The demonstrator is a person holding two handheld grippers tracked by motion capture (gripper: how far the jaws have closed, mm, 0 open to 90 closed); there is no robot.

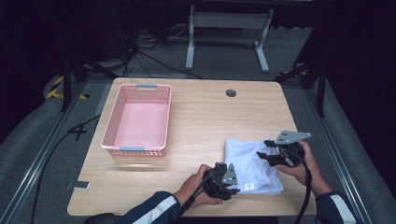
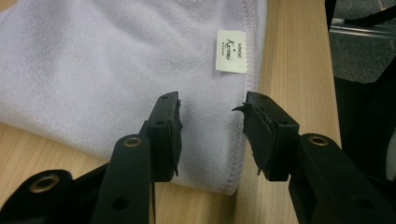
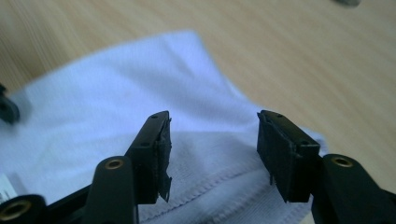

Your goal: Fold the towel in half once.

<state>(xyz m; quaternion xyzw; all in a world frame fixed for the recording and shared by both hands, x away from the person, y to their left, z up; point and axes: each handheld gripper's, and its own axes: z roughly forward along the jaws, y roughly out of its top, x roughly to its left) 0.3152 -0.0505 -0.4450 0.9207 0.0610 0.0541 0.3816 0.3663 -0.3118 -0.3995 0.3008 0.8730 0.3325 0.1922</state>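
Hovering both grippers low over the towel (image 1: 250, 163) at the surface's (image 1: 201, 121) near right: left gripper (image 2: 212, 133) angled at its near corner, right gripper (image 3: 212, 149) at its right edge, jaws parted, gripping nothing.

White towel (image 1: 250, 163) with a cream label (image 2: 230, 51), pink perforated basket (image 1: 137, 119) with grey handles, pale wood-grain worktop (image 1: 205, 116), black tongs.

Black tools (image 1: 232, 185) — brass screws, grey plates — navy white-striped sleeves (image 1: 156, 208)
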